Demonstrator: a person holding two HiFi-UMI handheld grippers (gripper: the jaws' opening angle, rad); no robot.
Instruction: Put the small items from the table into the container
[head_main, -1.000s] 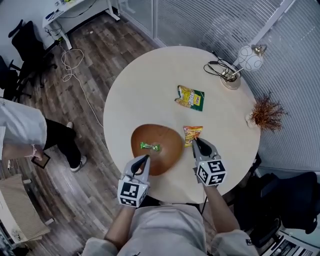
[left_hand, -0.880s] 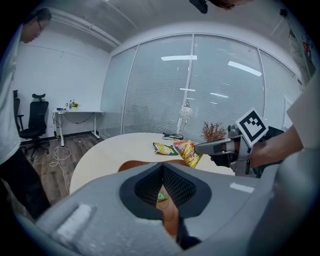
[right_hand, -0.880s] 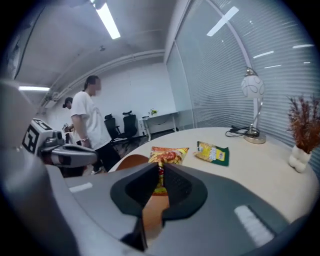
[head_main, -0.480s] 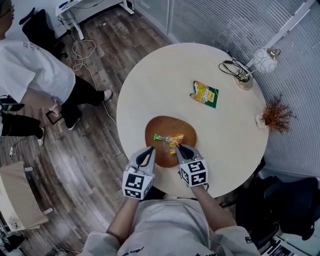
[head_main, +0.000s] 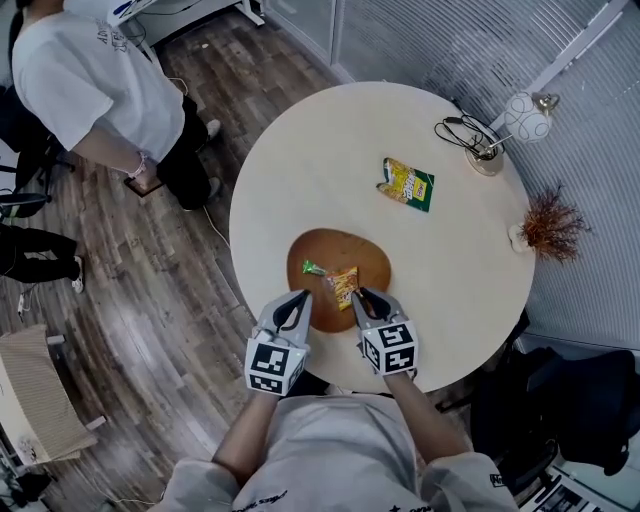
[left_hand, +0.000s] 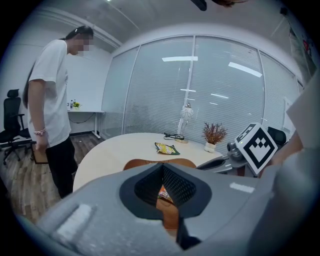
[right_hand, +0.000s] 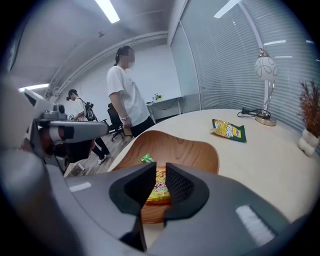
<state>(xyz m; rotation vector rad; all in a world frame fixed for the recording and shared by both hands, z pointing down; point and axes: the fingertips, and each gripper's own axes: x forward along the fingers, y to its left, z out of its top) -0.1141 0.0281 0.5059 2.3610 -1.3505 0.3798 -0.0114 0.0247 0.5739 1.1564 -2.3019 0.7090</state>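
A brown wooden bowl (head_main: 370, 262) sits near the front edge of the round table (head_main: 300, 180). In it lie a green-wrapped candy (head_main: 313, 269) and an orange snack packet (head_main: 345, 287). My right gripper (head_main: 362, 296) hovers at the packet's near end; its jaws are opening, and in the right gripper view the packet (right_hand: 159, 187) shows in the gap, with the pads off it. My left gripper (head_main: 297, 298) stays at the bowl's near left rim, shut and empty. A yellow-green snack packet (head_main: 407, 184) lies farther back on the table.
A white lamp (head_main: 525, 118) with a coiled black cable (head_main: 462, 135) stands at the table's far right, and a dried plant (head_main: 548, 225) at the right edge. A person in a white shirt (head_main: 100, 90) stands on the wood floor to the left.
My right gripper brought the orange packet from the table beside the bowl leftward into the bowl and its jaws have parted. The person at the left has walked closer.
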